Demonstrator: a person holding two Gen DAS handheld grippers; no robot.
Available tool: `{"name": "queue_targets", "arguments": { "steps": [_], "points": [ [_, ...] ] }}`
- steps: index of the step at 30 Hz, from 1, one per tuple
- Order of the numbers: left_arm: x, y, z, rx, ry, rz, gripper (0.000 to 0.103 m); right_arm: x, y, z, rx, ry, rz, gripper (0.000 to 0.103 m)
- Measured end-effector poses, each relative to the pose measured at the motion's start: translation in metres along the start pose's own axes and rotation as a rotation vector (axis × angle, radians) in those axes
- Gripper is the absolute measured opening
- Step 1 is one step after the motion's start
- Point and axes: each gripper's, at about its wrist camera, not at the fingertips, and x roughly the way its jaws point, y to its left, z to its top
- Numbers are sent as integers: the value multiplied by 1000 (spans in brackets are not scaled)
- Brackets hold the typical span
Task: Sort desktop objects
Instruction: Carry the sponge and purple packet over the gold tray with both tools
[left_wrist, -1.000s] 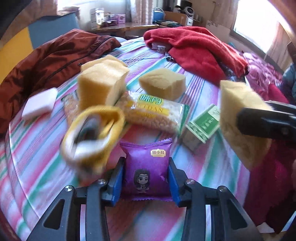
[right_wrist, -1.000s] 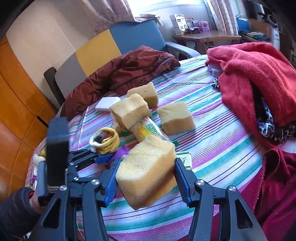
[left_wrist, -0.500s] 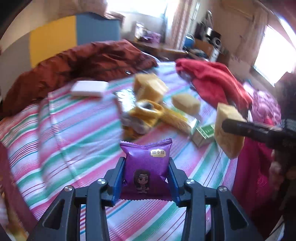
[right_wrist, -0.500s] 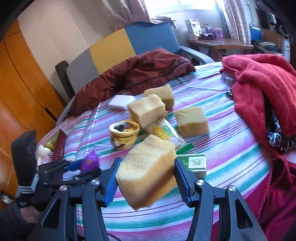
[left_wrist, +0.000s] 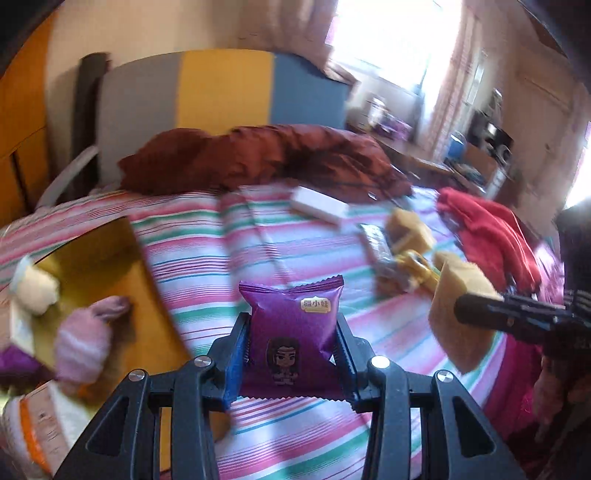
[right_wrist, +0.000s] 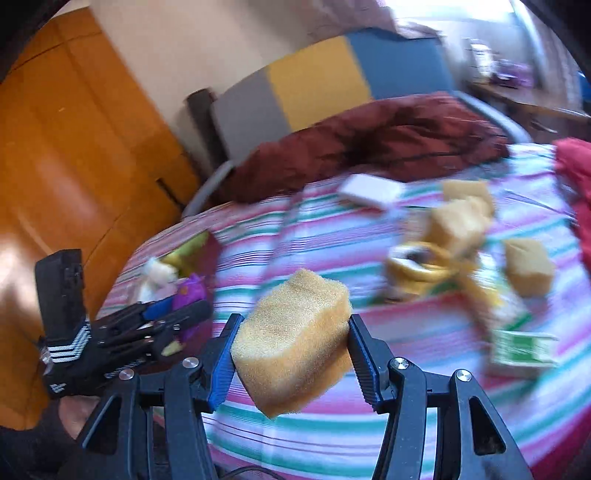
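Note:
My left gripper (left_wrist: 291, 354) is shut on a purple snack packet (left_wrist: 291, 332) with a cartoon figure, held above the striped cloth. My right gripper (right_wrist: 291, 350) is shut on a yellow sponge block (right_wrist: 291, 339), also lifted off the cloth. In the left wrist view the right gripper with its sponge (left_wrist: 461, 299) shows at the right. In the right wrist view the left gripper with the purple packet (right_wrist: 192, 291) shows at the left. A gold tray (left_wrist: 99, 280) at the left holds a pink knitted item (left_wrist: 88, 339) and other small things.
On the striped cloth (right_wrist: 332, 236) lie more yellow sponges (right_wrist: 528, 266), a yellow sock roll (right_wrist: 421, 266), a green box (right_wrist: 521, 347), a snack bag and a white block (right_wrist: 369, 190). A dark red jacket (right_wrist: 369, 147) lies at the back, red clothing (left_wrist: 487, 229) at the right.
Both grippers have swung left, away from the pile of sponges and toward the gold tray, each still holding its object. The pile now sits at the right of both views.

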Motion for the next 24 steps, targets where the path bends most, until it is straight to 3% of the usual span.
{"name": "queue_targets", "arguments": {
  "steps": [8,18,21,24],
  "points": [
    [-30,84,-5,-172,-53,136,43,59,86,7,-142,103,130,56],
    [-49,176,-1,-327,-87,303,43,128,158,36,-178,186,238,56],
    [-46,190,7,-332,-99,338,46,148,179,52,-176,188,251,57],
    [-40,204,11,-372,-74,363,59,166,196,74,-140,143,281,70]
  ]
}}
